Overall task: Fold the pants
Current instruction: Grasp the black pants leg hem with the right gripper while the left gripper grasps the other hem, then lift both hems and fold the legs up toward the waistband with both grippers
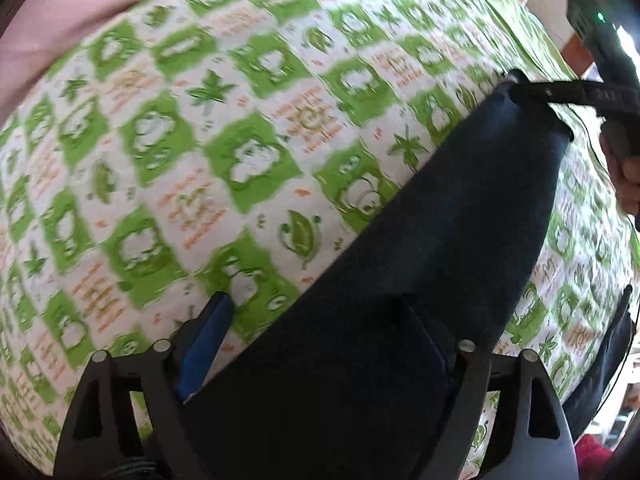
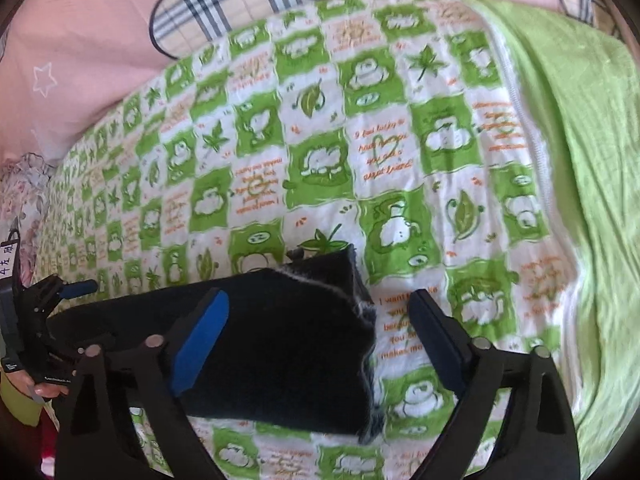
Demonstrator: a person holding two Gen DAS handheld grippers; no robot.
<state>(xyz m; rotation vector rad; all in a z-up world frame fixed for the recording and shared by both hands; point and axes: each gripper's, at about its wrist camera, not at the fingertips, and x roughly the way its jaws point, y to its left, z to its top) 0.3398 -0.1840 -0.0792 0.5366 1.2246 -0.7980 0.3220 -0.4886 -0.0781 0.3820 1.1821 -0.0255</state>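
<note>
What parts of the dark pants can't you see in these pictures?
- Left wrist view: the near end of the pants runs under the left gripper and off the bottom edge.
- Left wrist view: the blanket print is blurred, so its orange words can't be read.
- Right wrist view: the pants' left end is covered by the right gripper frame, so the waistband can't be found.
- Neither view shows the whole pants.

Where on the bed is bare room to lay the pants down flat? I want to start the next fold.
The green-checked quilt lies bare beyond the dark pants, up to the pink pillows, and rightward to the plain green blanket. The near edge is crowded: pants, left gripper and right gripper.
</note>
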